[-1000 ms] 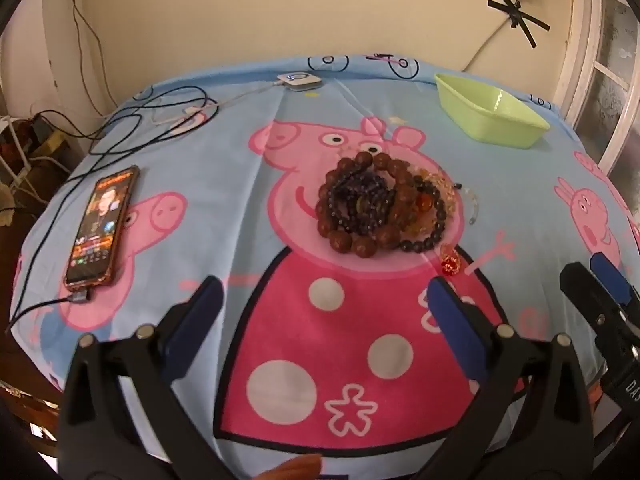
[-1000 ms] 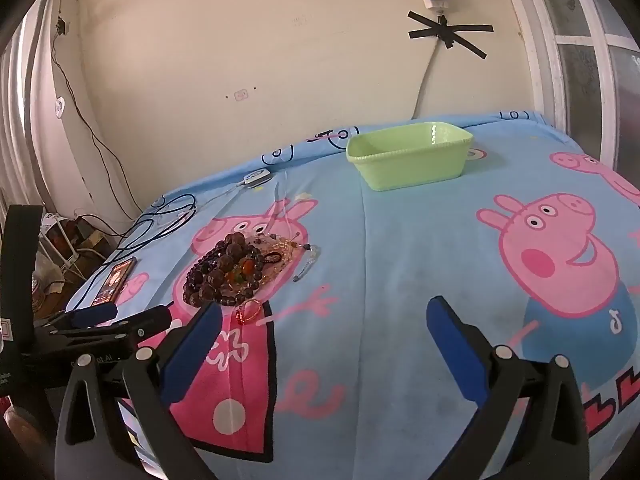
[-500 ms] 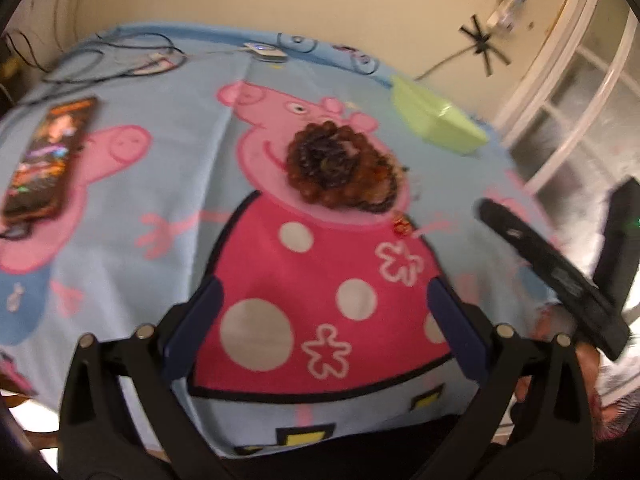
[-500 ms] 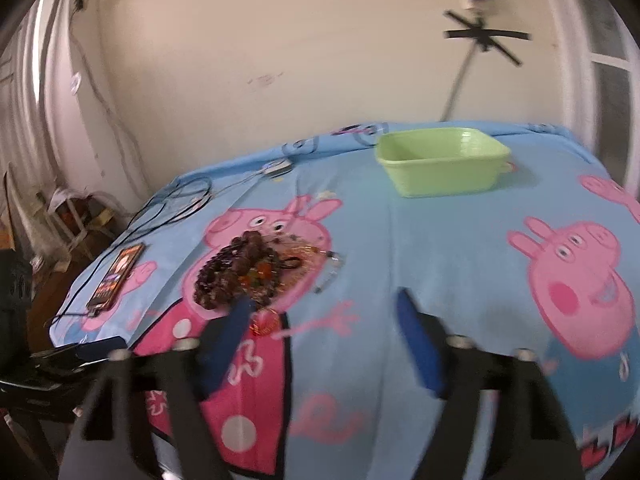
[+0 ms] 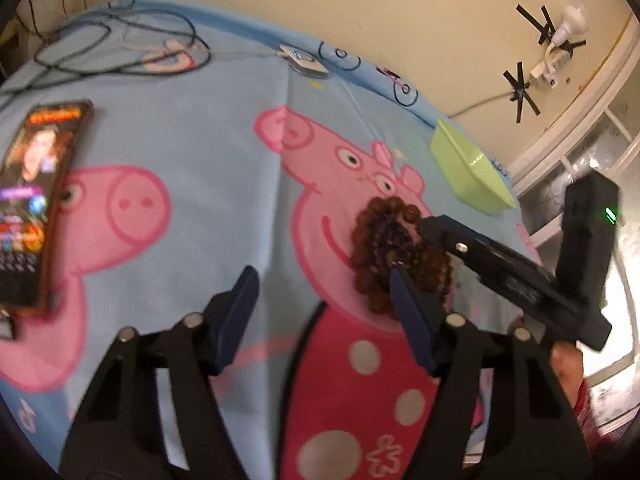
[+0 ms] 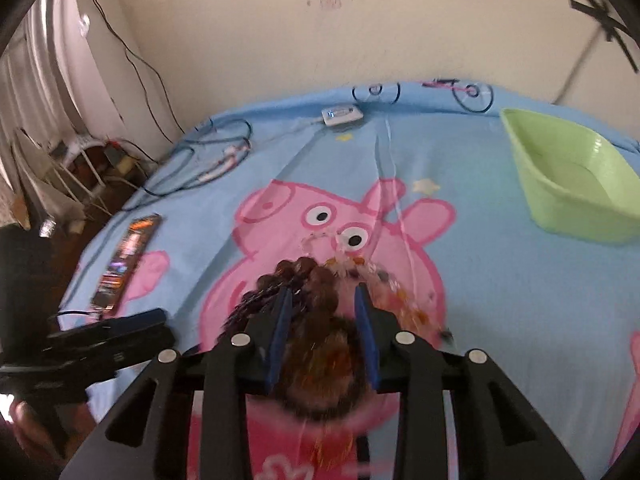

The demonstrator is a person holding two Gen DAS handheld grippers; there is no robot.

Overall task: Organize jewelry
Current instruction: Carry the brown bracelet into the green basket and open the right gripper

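Bead pile (image 6: 316,292) mid-cloth (image 6: 480,280) — phone (image 6: 126,260) left, tub (image 6: 568,184) far right, cables (image 6: 208,152) behind.

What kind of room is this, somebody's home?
Most likely a home, perhaps a bedroom. A cartoon-pig cloth covers the surface, a phone lies charging on it among loose cables, and a power strip is taped to the plain wall.

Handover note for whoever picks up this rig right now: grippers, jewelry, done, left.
Right gripper: jaws have just been closing around the pile of bead bracelets; blur hides whether the pads press yet.
Left gripper: jaws have just been narrowing, empty, over the tablecloth beside the pile.
Green tub: apparently still empty, at the far right.
Done: nothing moved.
Left: probably lift the bracelets into the tub.
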